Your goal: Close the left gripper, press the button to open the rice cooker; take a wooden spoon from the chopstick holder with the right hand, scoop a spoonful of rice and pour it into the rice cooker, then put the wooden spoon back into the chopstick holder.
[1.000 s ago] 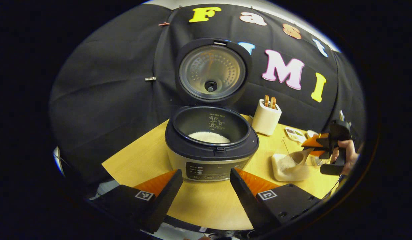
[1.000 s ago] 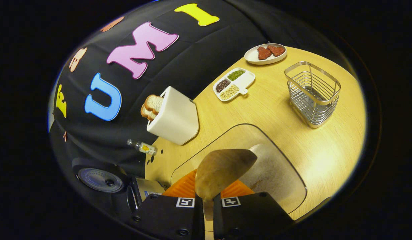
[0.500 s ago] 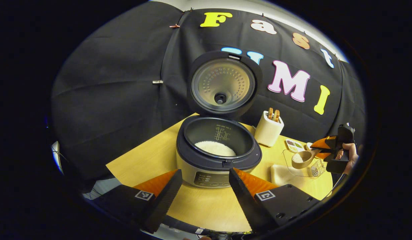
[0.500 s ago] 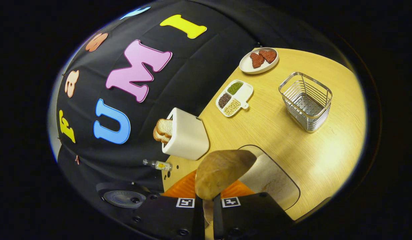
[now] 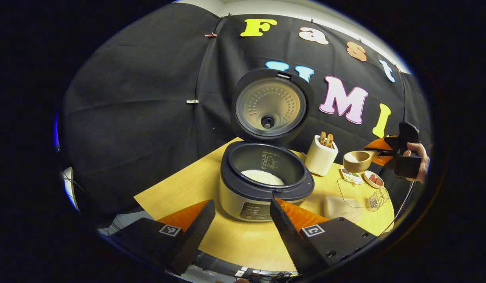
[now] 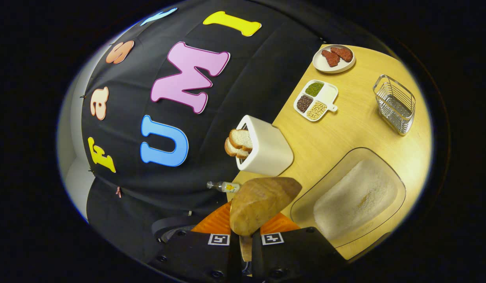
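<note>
Black cloth wall behind, round wooden table [image 5: 180,188] in front of me. Rice cooker [image 5: 265,184] sits mid-table, lid [image 5: 271,105] hinged up and open, white rice [image 5: 262,177] in the bottom of the inner pot.

My left gripper [image 5: 243,220] hangs in front of the cooker near the table's front edge, jaws spread wide, holding nothing.

My right gripper [image 5: 378,153] is up in the air toward the table's right side, clamped on the handle of the wooden spoon [image 5: 358,160]. Spoon bowl carries a heap of rice, roughly level, to the right of the cooker and above the table. In the right gripper view I see the spoon's underside [image 6: 258,204] sticking out between the closed fingers.

Below the spoon: clear rice container [image 6: 357,196]. White toaster [image 6: 266,147] with bread slices stands just beside the cooker. Wire chopstick holder [image 6: 396,104] near the right edge, beside a divided bean dish [image 6: 328,94] and a plate [image 6: 325,67] with reddish pieces.
</note>
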A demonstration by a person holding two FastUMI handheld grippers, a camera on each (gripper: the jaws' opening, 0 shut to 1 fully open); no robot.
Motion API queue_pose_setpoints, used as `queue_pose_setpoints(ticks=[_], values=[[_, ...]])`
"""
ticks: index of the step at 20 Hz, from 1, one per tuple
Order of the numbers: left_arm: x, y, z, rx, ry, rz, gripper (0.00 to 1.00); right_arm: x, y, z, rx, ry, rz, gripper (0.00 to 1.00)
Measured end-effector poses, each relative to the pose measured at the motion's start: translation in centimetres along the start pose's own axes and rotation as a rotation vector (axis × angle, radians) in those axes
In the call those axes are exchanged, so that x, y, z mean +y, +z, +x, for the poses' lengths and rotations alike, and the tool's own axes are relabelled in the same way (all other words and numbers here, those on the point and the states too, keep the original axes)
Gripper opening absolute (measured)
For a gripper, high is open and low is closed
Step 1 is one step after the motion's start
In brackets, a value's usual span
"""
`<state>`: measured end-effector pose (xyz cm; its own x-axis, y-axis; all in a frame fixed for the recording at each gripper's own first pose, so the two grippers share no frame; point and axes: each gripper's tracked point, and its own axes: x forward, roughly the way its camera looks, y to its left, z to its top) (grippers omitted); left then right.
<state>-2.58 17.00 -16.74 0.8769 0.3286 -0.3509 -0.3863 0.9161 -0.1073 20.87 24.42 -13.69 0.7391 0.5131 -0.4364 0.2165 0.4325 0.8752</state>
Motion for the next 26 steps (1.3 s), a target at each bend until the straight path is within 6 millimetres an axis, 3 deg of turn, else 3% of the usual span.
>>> queue_pose_setpoints(ticks=[9, 17, 26], values=[[3.0, 0.1, -1.7, -0.028, 0.053, -0.005, 0.95, 8.3, -7.4, 2.7, 0.084, 0.111, -0.219, 0.14], [4.9, -0.2, -2.3, -0.024, 0.094, -0.015, 0.95, 10.7, -14.8, 6.8, 0.094, 0.139, -0.523, 0.14], [6.2, -1.0, -2.4, -0.015, 0.117, -0.025, 0.95, 15.3, -20.2, 7.4, 0.025, 0.319, -1.078, 0.14]])
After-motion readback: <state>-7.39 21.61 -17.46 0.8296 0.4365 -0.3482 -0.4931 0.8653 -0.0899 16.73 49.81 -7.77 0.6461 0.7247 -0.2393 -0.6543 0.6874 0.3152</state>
